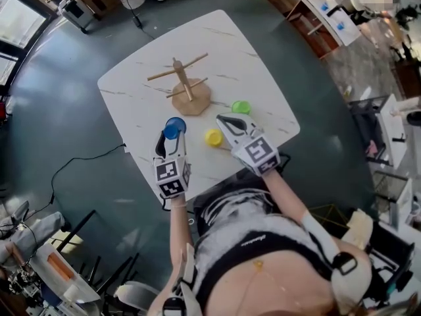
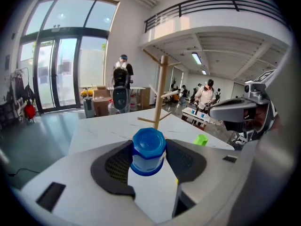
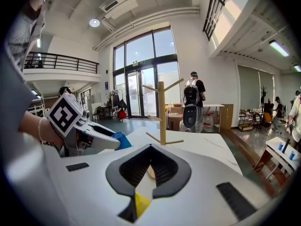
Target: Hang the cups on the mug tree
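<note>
An upside-down blue cup (image 1: 175, 126) (image 2: 148, 150) sits between the pads of my left gripper (image 1: 172, 137), which is shut on it and holds it off the white table (image 1: 256, 64). The wooden mug tree (image 1: 186, 84) (image 2: 161, 93) (image 3: 162, 112) stands upright just beyond it with bare pegs. My right gripper (image 1: 225, 119) (image 3: 150, 161) is shut on nothing and hovers over the table's near right part. A yellow cup (image 1: 213, 137) (image 3: 140, 203) rests on the table just to its left and below the jaws. A green cup (image 1: 241, 106) (image 2: 201, 139) lies right of the tree's base.
The table's near edge is close to the person's body. A black cable (image 1: 79, 160) runs over the dark floor on the left. A small side table (image 1: 329, 12) with blue cups stands at the far right. People stand in the background by the glass doors.
</note>
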`<action>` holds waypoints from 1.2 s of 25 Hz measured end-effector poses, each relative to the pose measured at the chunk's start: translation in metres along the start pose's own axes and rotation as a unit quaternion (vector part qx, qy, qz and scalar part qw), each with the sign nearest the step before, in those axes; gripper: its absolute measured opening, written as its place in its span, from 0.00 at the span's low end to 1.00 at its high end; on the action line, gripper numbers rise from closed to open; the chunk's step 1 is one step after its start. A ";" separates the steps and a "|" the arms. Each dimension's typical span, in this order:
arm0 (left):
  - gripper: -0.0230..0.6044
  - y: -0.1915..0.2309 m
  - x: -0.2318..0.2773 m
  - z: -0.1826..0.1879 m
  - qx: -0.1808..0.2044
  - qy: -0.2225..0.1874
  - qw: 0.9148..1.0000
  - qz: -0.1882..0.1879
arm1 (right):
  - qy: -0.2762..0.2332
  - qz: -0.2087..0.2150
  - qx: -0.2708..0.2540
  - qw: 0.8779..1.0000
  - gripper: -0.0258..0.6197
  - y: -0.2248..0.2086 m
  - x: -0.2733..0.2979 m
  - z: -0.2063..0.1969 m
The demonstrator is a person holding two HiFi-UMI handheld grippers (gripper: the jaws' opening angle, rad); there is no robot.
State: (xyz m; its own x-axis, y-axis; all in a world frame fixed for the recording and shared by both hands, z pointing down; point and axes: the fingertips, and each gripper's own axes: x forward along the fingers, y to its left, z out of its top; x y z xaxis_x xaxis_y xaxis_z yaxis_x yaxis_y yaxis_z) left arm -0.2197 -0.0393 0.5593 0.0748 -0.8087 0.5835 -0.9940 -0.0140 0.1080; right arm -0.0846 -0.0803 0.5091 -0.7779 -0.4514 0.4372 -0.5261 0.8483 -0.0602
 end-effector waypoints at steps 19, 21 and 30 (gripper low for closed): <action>0.41 0.039 0.011 0.063 -0.143 -0.116 0.982 -0.038 | 0.005 -0.006 0.001 1.000 0.04 -0.006 0.000 0.000; 0.41 0.042 0.018 0.064 -0.164 -0.118 0.978 -0.049 | 0.003 -0.012 0.003 1.000 0.04 -0.009 -0.001 -0.001; 0.41 0.040 0.053 0.051 -0.201 -0.095 0.972 -0.080 | 0.023 -0.037 0.014 0.999 0.04 -0.021 -0.011 -0.013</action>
State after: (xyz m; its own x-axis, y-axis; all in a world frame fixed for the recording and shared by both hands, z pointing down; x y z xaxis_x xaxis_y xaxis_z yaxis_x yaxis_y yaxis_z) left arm -0.2599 -0.1128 0.5531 0.1725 -0.9098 0.3775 -0.8571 0.0503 0.5127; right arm -0.0606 -0.0892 0.5172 -0.7200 -0.4987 0.4826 -0.5912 0.8049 -0.0502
